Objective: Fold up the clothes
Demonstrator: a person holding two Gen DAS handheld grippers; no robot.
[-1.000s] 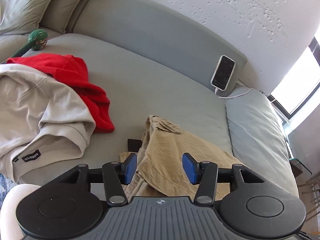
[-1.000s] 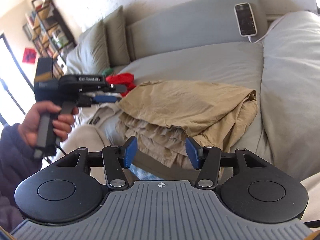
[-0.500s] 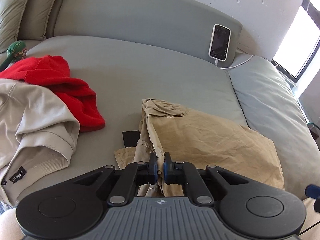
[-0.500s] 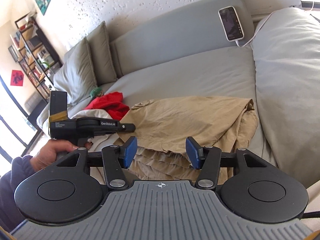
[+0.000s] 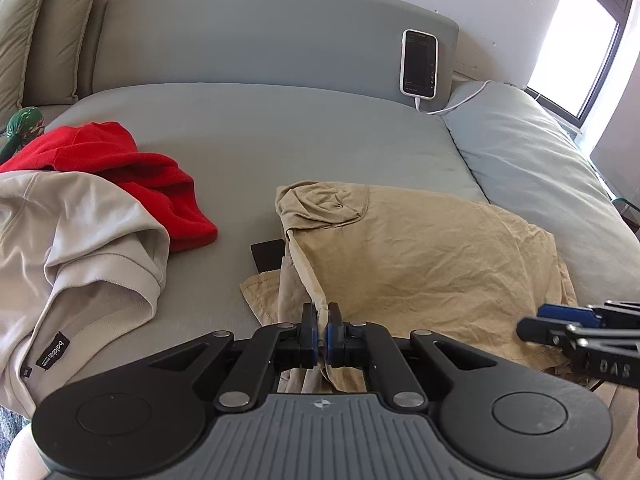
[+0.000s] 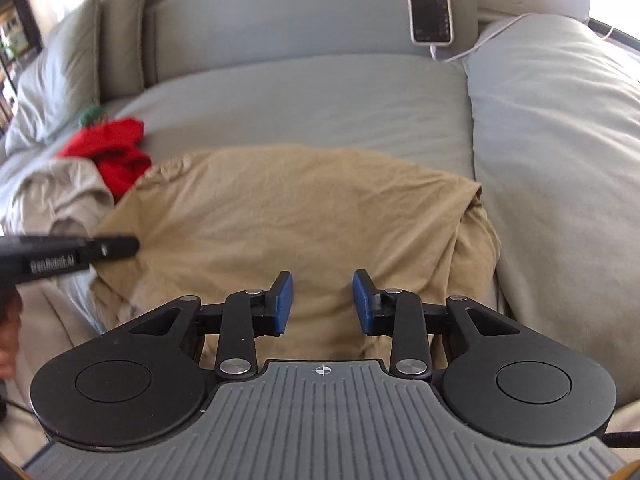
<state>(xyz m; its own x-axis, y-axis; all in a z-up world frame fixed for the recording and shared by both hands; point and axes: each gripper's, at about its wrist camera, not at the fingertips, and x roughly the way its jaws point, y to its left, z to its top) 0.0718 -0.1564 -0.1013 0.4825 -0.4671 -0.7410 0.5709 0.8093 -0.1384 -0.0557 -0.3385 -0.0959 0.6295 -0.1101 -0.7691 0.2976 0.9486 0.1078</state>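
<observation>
Plain khaki trousers (image 5: pixel 420 256), a red fleece (image 5: pixel 132 168) and a beige sweatshirt (image 5: pixel 80 240) at left, and a grey sofa (image 5: pixel 280 132) are shown.

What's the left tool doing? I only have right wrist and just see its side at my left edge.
Observer: The left tool is shut on a fold at the tan garment's near edge.
Operator: Anything beside that fold?
Observer: A dark flat thing pokes out from under the garment's left edge; can't tell what it is.
Operator: Where's my tool from there?
Observer: The right tool comes in at the right edge, over the garment's near right corner, jaws closing, pads not yet on cloth.
</observation>
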